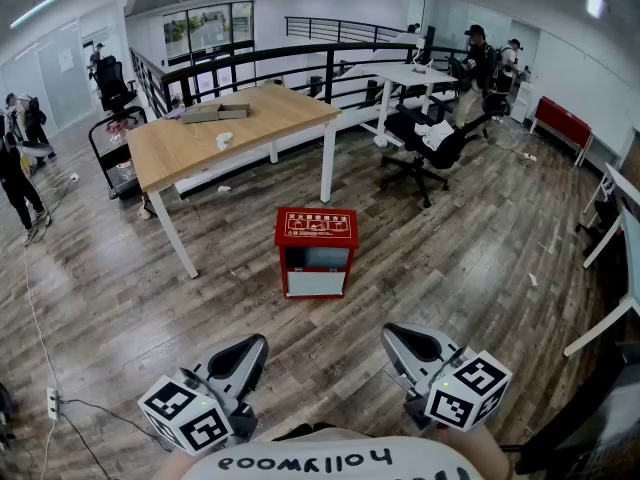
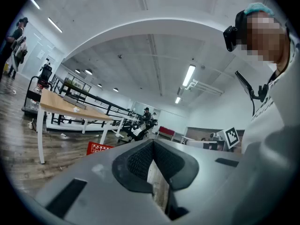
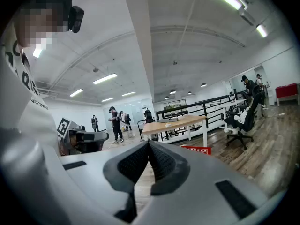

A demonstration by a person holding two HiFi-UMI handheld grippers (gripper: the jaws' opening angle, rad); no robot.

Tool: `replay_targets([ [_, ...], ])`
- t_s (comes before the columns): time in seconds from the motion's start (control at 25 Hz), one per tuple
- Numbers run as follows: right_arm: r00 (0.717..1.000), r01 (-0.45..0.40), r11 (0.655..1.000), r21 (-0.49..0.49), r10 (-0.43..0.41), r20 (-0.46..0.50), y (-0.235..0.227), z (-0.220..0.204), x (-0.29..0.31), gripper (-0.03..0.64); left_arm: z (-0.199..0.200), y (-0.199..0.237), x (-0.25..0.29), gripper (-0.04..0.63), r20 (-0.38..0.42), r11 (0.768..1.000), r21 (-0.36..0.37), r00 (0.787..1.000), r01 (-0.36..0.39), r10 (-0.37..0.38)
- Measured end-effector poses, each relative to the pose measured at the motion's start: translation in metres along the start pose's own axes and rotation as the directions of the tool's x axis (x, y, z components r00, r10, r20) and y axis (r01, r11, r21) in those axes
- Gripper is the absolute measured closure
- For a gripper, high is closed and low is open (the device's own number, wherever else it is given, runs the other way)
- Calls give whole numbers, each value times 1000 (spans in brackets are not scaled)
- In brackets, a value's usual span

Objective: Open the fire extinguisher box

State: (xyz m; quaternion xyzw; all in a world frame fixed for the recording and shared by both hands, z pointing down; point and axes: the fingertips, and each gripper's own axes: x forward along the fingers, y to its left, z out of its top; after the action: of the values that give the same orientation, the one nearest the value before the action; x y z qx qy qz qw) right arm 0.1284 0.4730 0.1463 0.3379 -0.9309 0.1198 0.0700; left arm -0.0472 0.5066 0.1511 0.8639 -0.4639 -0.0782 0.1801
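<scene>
A red fire extinguisher box (image 1: 316, 252) stands on the wooden floor, lid down, with a white front panel. Its red top also shows in the left gripper view (image 2: 99, 148) and the right gripper view (image 3: 196, 149). Both grippers are held close to my body, well short of the box. My left gripper (image 1: 252, 353) is shut with nothing between its pads (image 2: 140, 161). My right gripper (image 1: 400, 343) is shut and empty too, its pads (image 3: 159, 161) meeting at the tip. Each carries a marker cube.
A long wooden table (image 1: 235, 128) with white legs stands behind the box. A black office chair (image 1: 430, 148) is to the right of it. A black railing (image 1: 300, 63) runs behind. People stand at the far left (image 1: 15, 168) and far right (image 1: 480, 63). A cable (image 1: 40, 358) lies on the floor at left.
</scene>
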Motion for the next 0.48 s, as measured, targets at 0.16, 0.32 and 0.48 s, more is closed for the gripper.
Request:
replay_targets([
  [0.16,1000,2,1000,-4,-2,-3,2,-2,1,606,-1,2,-2,591,1,1000,0,1000,0,0],
  [0.32,1000,2,1000,-4,-2,-4,4,-3,3,606,-1,4,-3,591,4,1000,1,1000,1,-1],
  [0.48,1000,3,1000,-3,-3,-6,2,-2,4,606,0,5,0,591,2,1000,2,1000,3,-3],
])
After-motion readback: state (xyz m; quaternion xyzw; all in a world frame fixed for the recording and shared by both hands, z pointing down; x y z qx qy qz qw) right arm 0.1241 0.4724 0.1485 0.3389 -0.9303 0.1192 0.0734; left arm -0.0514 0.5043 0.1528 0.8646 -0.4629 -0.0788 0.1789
